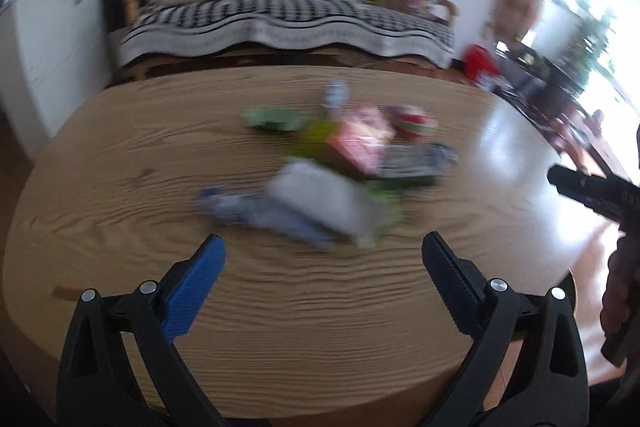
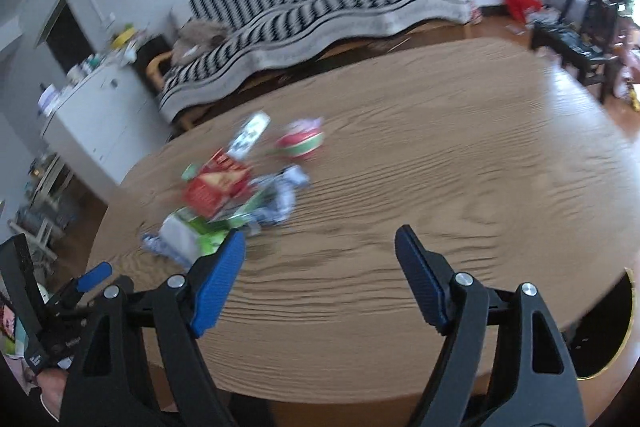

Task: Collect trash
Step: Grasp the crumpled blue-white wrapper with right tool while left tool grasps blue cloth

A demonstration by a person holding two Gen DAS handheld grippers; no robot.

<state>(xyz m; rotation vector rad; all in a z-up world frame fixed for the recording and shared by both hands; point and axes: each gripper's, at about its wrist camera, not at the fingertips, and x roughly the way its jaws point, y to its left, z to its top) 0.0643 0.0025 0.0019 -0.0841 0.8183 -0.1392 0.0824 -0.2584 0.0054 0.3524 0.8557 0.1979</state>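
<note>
table (image 1: 120, 187) tan woodgrain | box (image 1: 360, 141) red | sofa throw (image 1: 288, 11) black-white (striped)

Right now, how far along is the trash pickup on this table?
Nothing looks collected yet: the pile of wrappers, the red carton and the round red-and-green container all sit on the wooden table. In hand: nothing, since the left claw and right claw are open and empty. All of it remains.

1. A wood-grained surface (image 1: 120, 195) fills the foreground.
2. Behind it stands a sofa (image 1: 288, 11) draped in a black-and-white patterned cover.
3. A white cabinet (image 2: 100, 115) with clutter on top sits left of the sofa.
4. A red bag (image 2: 520, 1) lies on the floor near a dark low table (image 2: 572, 31).
</note>
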